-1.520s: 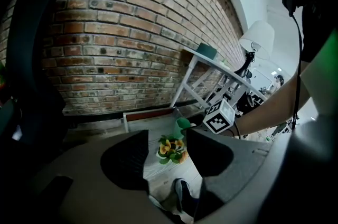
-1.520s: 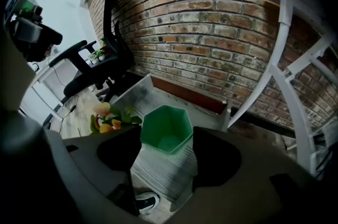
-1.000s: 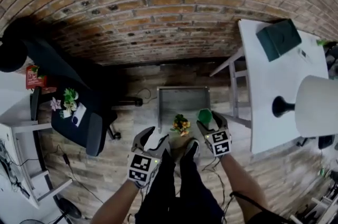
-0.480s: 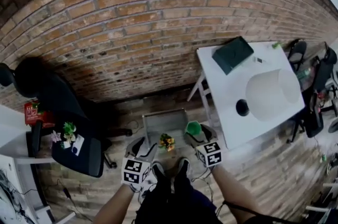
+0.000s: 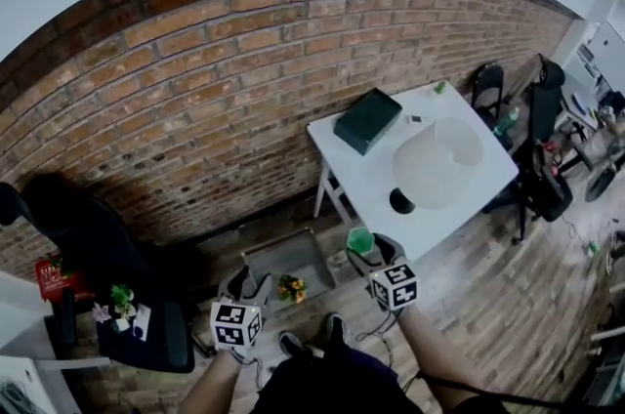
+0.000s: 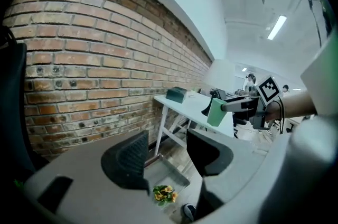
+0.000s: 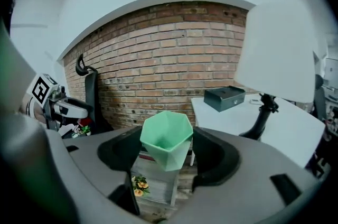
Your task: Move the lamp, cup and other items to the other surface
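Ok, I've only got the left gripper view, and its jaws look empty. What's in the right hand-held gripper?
Observer: The right hand-held gripper pinches a faceted mint-green cup between its jaws, with nothing inside.
Operator: What's the dark shape at my left edge?
Observer: A black chair. The head view shows a small plant and a white card on it.
Operator: Where's the lamp base?
Observer: The lamp stands on the white table, its black base near the edge closest to the person.

Table point(image 5: 354, 180) free btw box point(image 5: 367, 119) & lamp point(image 5: 437, 163); lamp shade overhangs.
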The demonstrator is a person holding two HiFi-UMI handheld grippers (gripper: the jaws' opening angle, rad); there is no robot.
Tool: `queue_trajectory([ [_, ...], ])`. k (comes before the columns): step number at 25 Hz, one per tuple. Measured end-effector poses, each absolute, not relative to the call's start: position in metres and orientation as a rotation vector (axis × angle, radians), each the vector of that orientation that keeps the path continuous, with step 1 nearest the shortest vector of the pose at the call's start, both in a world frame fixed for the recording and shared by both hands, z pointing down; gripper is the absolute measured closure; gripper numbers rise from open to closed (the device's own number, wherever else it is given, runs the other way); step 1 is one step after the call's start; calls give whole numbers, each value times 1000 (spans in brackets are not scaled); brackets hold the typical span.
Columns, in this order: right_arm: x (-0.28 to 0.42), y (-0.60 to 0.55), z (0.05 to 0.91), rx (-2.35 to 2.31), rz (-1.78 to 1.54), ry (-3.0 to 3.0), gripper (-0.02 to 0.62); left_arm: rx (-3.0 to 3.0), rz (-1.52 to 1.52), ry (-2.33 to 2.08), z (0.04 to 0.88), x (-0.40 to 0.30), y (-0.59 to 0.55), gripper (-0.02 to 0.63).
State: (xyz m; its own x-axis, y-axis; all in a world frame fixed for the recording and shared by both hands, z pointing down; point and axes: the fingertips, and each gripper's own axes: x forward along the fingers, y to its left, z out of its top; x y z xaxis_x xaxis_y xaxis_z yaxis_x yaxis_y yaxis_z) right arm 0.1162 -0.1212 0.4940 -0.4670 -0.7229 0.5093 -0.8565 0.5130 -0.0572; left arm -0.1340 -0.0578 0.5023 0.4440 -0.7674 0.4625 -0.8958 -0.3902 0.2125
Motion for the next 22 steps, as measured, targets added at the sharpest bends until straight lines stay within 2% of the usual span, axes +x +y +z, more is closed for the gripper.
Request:
queue_trajectory([
  [15, 244, -114, 484, 1633, 499, -2194, 290, 2348, 430, -1271, 507, -79, -58, 387],
  [22, 299, -115, 494, 1623, 515, -2198, 290, 2387, 497, -1261, 499, -14, -64, 387],
])
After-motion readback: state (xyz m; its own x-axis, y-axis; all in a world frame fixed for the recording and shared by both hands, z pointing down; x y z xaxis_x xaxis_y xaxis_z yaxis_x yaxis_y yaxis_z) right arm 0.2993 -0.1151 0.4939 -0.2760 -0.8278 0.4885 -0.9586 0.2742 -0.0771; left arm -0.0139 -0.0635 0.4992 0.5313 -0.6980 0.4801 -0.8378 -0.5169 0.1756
